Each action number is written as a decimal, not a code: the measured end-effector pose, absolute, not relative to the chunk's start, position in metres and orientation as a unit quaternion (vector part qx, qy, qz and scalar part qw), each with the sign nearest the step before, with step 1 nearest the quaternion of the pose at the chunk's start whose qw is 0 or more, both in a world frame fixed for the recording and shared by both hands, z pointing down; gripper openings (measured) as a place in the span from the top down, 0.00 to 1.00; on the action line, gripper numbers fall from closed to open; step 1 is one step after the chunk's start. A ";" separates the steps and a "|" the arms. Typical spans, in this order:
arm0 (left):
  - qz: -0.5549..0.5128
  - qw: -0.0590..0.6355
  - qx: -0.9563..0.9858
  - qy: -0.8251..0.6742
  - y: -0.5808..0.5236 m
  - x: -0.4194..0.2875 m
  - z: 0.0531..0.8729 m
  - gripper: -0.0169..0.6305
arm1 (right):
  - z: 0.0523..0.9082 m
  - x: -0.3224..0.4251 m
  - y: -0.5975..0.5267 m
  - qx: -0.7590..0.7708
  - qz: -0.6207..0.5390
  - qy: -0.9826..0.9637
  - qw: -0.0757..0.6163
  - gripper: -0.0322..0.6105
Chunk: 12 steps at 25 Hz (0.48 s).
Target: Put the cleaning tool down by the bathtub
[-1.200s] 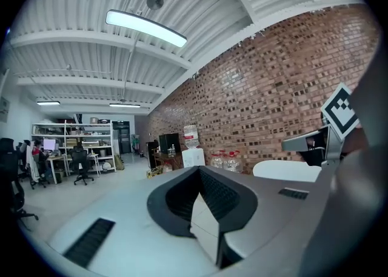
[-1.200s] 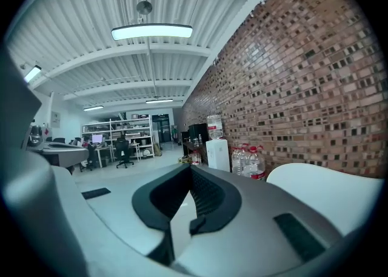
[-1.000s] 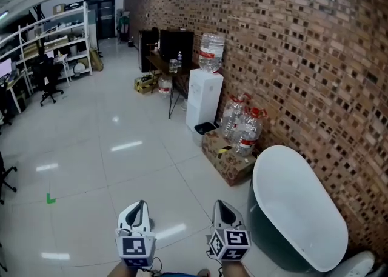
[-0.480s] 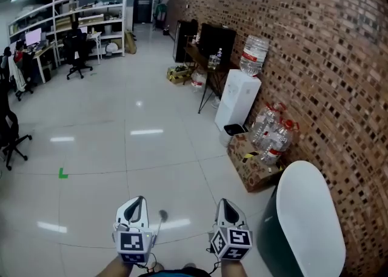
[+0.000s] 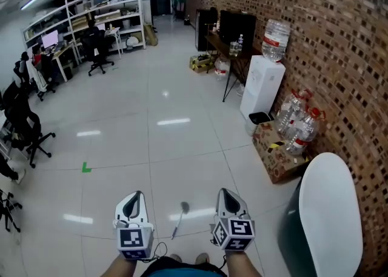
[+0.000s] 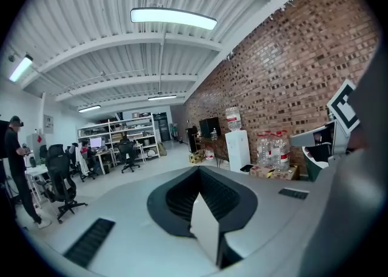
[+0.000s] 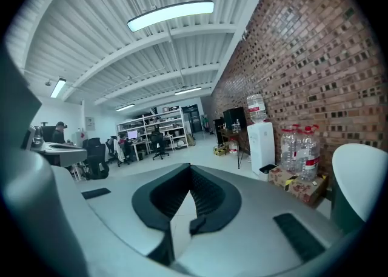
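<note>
Left hand-held gripper (image 5: 137,196), right hand-held gripper (image 5: 222,193) pressed together; cleaning tool (image 5: 178,223) on floor (image 5: 151,124), head away.

And the claw (image 7: 189,176) was closed, jaws meeting at the tips, nothing between them! A brick wall (image 7: 315,57) ran down the right, with the tub (image 7: 359,173) poking in white at the edge. Next along: boxes (image 7: 298,186) bearing jugs (image 7: 297,145), then the cooler (image 7: 262,139). Far back stood shelves (image 7: 148,125), a chair (image 7: 94,156) and a person (image 7: 59,130). A lamp (image 7: 170,15) glowed overhead.
</note>
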<state>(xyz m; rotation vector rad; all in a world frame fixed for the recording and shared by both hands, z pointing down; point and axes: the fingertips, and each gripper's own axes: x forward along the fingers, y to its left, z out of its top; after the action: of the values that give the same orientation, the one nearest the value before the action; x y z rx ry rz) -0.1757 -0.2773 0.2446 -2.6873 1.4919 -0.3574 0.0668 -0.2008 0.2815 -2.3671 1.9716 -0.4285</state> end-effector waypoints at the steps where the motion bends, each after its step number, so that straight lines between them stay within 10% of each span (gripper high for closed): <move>1: -0.116 0.027 -0.867 0.484 -0.280 -0.176 0.245 0.97 | 0.285 0.068 -0.206 -0.758 -0.141 0.637 0.017 0.92; 12: -0.108 0.015 -0.891 0.440 -0.335 -0.215 0.272 0.97 | 0.309 0.006 -0.233 -0.777 -0.149 0.612 -0.004 0.91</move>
<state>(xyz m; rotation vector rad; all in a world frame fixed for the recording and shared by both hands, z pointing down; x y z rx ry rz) -0.2150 -0.3347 0.2722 -2.7733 1.3684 -0.3366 0.0059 -0.2334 0.3095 -2.4468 1.9265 -0.4692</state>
